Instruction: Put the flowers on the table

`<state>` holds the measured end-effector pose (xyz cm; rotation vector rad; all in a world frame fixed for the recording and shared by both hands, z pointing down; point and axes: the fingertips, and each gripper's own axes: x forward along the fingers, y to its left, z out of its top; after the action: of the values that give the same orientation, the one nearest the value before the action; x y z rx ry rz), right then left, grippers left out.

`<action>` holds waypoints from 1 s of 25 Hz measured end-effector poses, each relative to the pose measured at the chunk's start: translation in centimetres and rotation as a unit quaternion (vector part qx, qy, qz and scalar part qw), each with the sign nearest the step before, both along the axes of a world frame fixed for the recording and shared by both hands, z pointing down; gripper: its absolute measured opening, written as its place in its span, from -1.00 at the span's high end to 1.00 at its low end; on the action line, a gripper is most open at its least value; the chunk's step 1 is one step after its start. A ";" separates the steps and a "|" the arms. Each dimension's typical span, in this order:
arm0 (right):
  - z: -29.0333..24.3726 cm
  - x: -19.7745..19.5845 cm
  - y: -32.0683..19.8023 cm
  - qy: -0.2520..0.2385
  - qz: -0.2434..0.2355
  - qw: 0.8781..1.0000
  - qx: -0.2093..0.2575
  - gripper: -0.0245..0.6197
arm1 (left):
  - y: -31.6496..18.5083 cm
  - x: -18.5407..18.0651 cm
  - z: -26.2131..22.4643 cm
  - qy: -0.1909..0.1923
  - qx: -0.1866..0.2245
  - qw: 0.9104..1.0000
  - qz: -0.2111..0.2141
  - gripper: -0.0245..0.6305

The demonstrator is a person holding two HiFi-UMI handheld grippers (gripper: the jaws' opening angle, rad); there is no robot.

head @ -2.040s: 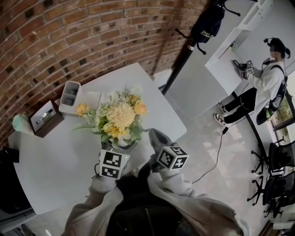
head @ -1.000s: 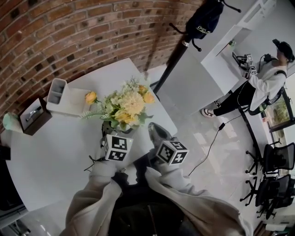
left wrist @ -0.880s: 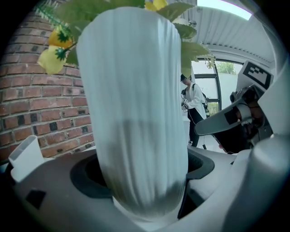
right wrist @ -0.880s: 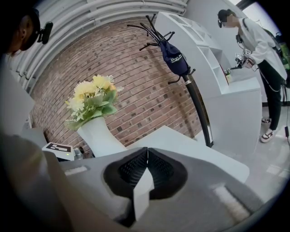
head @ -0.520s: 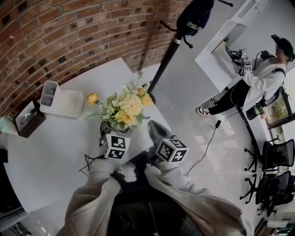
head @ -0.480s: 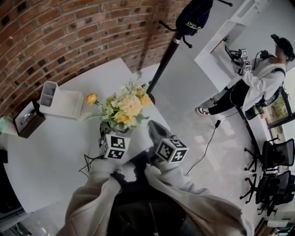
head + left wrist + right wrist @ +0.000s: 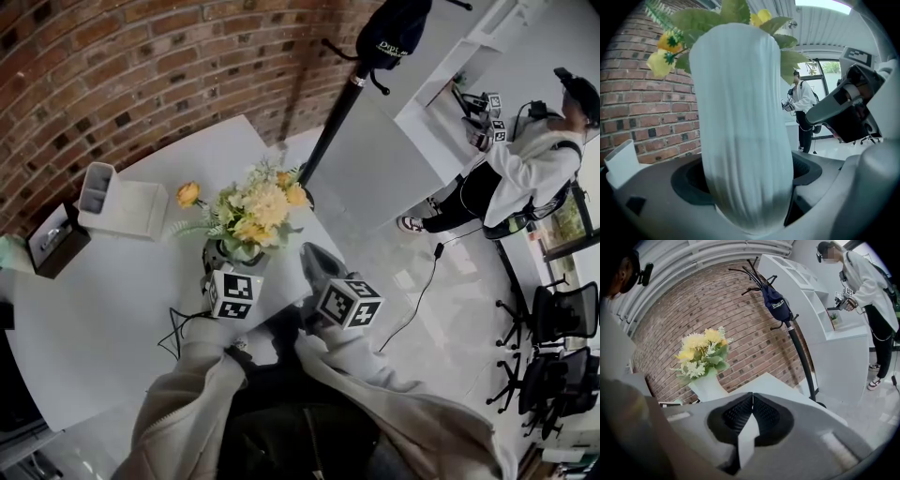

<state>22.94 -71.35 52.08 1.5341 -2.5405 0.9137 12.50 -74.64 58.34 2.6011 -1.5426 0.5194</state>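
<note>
Yellow and cream flowers stand in a white ribbed vase over the near right part of the white table. My left gripper is shut on the vase, which fills the left gripper view between the jaws. Whether its base rests on the table is hidden. My right gripper is just right of the vase, shut and holding nothing. The right gripper view shows the flowers and the vase to its left.
A white holder and a dark box sit at the table's far left. A black cable lies near the left sleeve. A coat stand with a dark cap rises beyond the table. A person stands by white shelves; office chairs are at right.
The head view has swung a little, so the table sits further left. The left gripper stays shut on the vase and the right gripper stays shut beside it.
</note>
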 end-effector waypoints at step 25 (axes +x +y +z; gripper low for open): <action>-0.7 -0.7 0.5 -0.012 0.018 1.000 0.011 0.92 | 4.3 -2.0 -3.9 0.026 0.003 0.999 0.020 -0.49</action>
<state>22.27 -70.82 51.37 1.5883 -2.5559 0.9173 10.45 -70.31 54.49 2.6328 -1.4823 0.4473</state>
